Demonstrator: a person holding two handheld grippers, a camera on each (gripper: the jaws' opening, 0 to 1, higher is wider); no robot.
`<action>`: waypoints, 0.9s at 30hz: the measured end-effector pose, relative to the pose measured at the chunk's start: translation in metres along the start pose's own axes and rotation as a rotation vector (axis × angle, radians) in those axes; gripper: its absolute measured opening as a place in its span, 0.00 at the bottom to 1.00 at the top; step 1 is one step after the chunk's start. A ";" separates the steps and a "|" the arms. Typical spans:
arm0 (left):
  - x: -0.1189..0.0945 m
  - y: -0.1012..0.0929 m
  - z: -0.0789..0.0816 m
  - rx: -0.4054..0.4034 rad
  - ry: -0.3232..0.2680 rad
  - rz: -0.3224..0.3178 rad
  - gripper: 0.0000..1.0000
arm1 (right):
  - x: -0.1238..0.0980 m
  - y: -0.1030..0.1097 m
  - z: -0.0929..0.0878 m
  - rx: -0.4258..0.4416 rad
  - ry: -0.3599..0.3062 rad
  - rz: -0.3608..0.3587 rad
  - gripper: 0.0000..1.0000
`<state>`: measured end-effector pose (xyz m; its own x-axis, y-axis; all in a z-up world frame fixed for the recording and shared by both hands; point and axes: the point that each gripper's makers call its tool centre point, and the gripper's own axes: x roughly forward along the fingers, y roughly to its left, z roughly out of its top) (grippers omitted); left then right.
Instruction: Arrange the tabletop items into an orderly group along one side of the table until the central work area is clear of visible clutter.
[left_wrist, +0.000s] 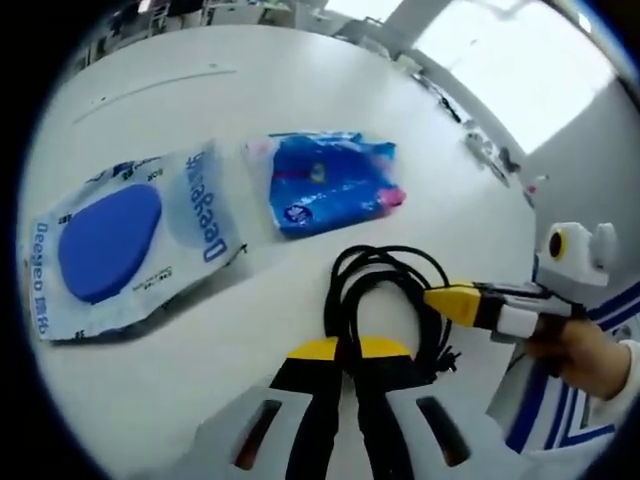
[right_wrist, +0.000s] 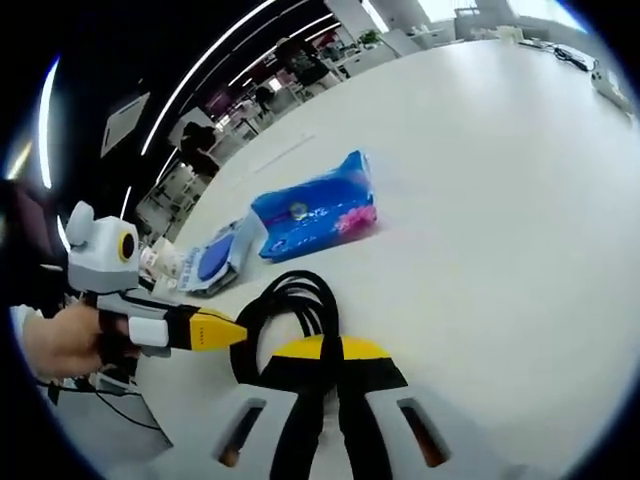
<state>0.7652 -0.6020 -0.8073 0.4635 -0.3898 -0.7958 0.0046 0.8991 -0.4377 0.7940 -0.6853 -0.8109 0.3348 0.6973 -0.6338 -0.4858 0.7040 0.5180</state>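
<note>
Gripping a looped black cable (left_wrist: 385, 300), both the left claw (left_wrist: 347, 352) and right claw (right_wrist: 330, 352) closed

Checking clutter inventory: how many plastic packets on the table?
2. The white packet with the blue oval lies leftmost in the left gripper view; the blue packet lies flat beside it, just beyond the coiled black cable. Nothing looks hidden.
</note>
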 end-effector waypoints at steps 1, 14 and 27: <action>0.000 0.000 0.000 -0.001 -0.001 0.001 0.00 | 0.000 0.000 0.000 -0.009 0.000 0.001 0.00; -0.001 -0.001 -0.001 -0.015 -0.013 0.011 0.00 | 0.001 0.001 0.001 -0.013 0.008 0.012 0.00; -0.026 -0.014 0.016 0.020 -0.136 -0.064 0.59 | -0.020 0.029 0.035 -0.330 -0.141 0.088 0.51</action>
<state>0.7670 -0.6009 -0.7738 0.5776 -0.4168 -0.7019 0.0550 0.8777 -0.4760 0.8011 -0.6739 -0.7631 0.3771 0.7813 -0.4973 -0.7441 0.5753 0.3396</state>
